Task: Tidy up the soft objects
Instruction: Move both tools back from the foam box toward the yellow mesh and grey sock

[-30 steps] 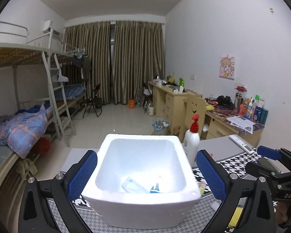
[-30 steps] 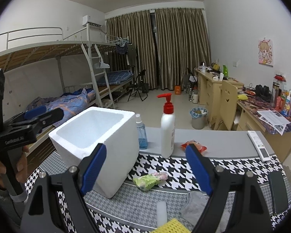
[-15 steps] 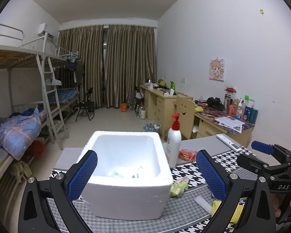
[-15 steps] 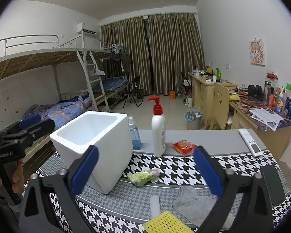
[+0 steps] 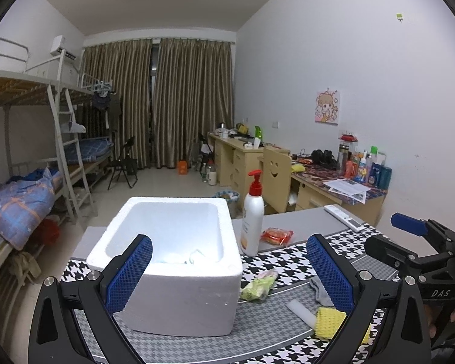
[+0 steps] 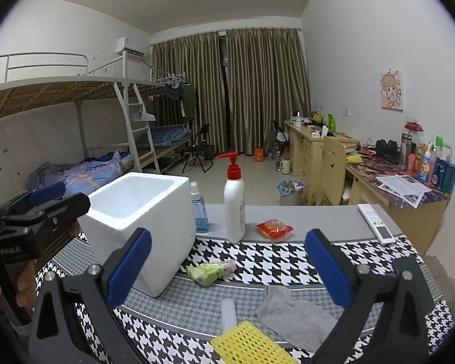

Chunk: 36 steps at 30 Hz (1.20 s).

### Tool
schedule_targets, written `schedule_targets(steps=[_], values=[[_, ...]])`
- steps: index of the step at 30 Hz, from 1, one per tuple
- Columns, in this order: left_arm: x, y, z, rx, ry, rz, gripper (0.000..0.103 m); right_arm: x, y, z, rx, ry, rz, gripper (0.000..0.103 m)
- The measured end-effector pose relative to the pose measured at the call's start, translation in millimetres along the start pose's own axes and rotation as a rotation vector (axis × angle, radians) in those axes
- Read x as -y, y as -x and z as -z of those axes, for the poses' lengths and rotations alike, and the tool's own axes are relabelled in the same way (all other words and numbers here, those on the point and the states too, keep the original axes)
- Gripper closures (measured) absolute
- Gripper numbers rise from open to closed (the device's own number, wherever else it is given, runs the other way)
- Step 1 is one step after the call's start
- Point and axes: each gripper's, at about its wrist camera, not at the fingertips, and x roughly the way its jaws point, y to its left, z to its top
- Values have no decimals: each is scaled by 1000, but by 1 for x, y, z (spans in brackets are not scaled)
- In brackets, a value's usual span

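White foam forms the open box (image 5: 170, 261) on the houndstooth-covered surface (image 6: 276, 261), and only the left wrist view looks into it: pale, crumpled items lie on its floor (too washed out to name). The right wrist view sees just the box's outer wall and rim, yet it alone shows a blue spray bottle (image 6: 199, 209) behind the box. Both views show the green soft bundle (image 6: 210, 270) just beside the box, with a grey cloth (image 6: 297, 312), a yellow mesh sponge (image 6: 248, 344) and a white stick (image 6: 229, 311) nearer the cameras. The left gripper (image 5: 227, 268) has its fingers wide, nothing between them. The right gripper (image 6: 227, 268) has just been opening; its fingers stand wide and empty.
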Motion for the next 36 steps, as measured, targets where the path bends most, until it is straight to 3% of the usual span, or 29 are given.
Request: schedule_targets(steps=[20,36], values=[[21,-2,16,-27,-4,66,1,15,15,18,-3,-35,45,1],[45,-15,39,-89,-10,132,1,35,22,37,-33,-45,142,1]])
